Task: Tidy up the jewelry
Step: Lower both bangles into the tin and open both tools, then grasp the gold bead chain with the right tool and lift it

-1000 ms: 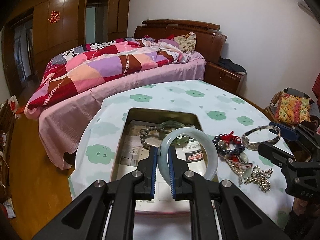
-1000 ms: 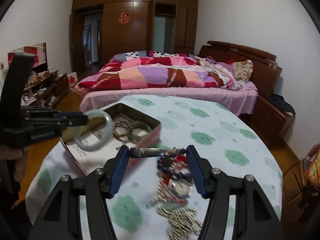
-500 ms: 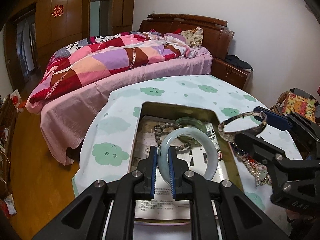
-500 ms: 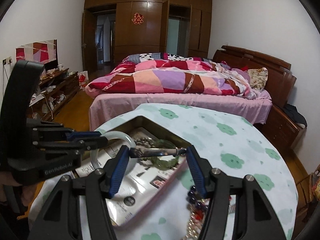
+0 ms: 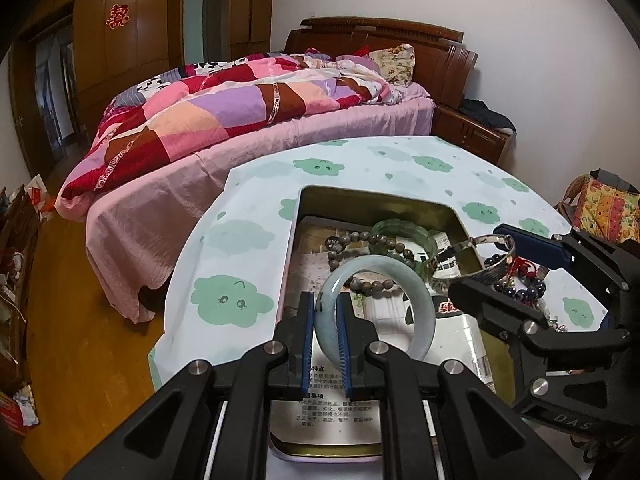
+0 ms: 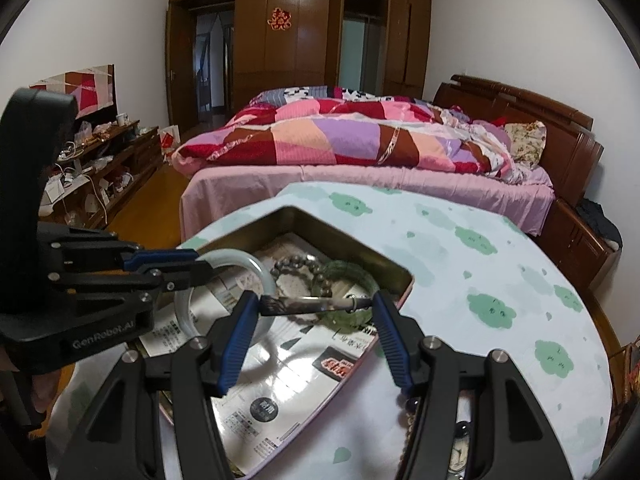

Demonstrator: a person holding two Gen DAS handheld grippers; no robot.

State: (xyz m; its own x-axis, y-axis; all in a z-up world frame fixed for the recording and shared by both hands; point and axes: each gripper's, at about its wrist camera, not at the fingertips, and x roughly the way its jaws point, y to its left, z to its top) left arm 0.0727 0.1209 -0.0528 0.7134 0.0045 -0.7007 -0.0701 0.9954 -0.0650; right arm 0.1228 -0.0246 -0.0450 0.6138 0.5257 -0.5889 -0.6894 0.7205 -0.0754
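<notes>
Left gripper (image 5: 324, 328) clamps pale jade bangle (image 5: 404, 280) by rim, above tin (image 5: 400, 200) near edge. Right gripper (image 6: 316, 306) spans silver bangle (image 6: 312, 303) across width, over tin right wall. Jade likely rigid, slick, brittle: lower gently, keep rim hold.

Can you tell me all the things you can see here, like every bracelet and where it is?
pale jade bangle: one, milky blue-white, held over the tin
silver bangle: one, shiny metal, held over the tin
green bangle: one, see-through green, lying in the tin
bead bracelet: one, grey-brown, in the tin beside the green bangle
tin: one, gold inside, printed paper on its bottom
jewelry pile: dark beads, red tassel, on the table right of the tin
table: one, white cloth with green clouds
bed: one, patchwork quilt
left gripper: shut on the pale jade bangle
right gripper: shut on the silver bangle
</notes>
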